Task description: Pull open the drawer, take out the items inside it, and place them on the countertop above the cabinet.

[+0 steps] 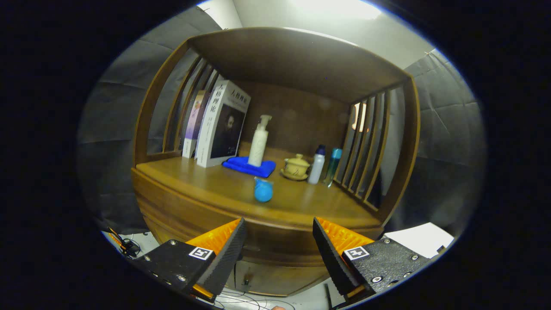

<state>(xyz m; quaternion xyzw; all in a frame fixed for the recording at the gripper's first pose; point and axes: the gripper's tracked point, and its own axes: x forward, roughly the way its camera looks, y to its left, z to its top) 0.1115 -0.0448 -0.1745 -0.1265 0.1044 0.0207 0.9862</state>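
Note:
A wooden cabinet stands ahead with its countertop (206, 181) under a slatted hutch. On the countertop, just beyond my fingers, sits a small blue round object (263, 190). The drawer front (275, 241) runs below the countertop's edge, between and behind my fingertips, and looks closed. My gripper (279, 237) is open, nothing between its fingers, held in front of the drawer band.
Further back on the countertop: leaning books (219, 125) at the left, a white pump bottle (258, 142) on a blue folded cloth (249, 166), a lidded tea cup (295, 167), a white bottle (317, 164) and a teal bottle (333, 165). Cables (241, 301) lie on the floor below.

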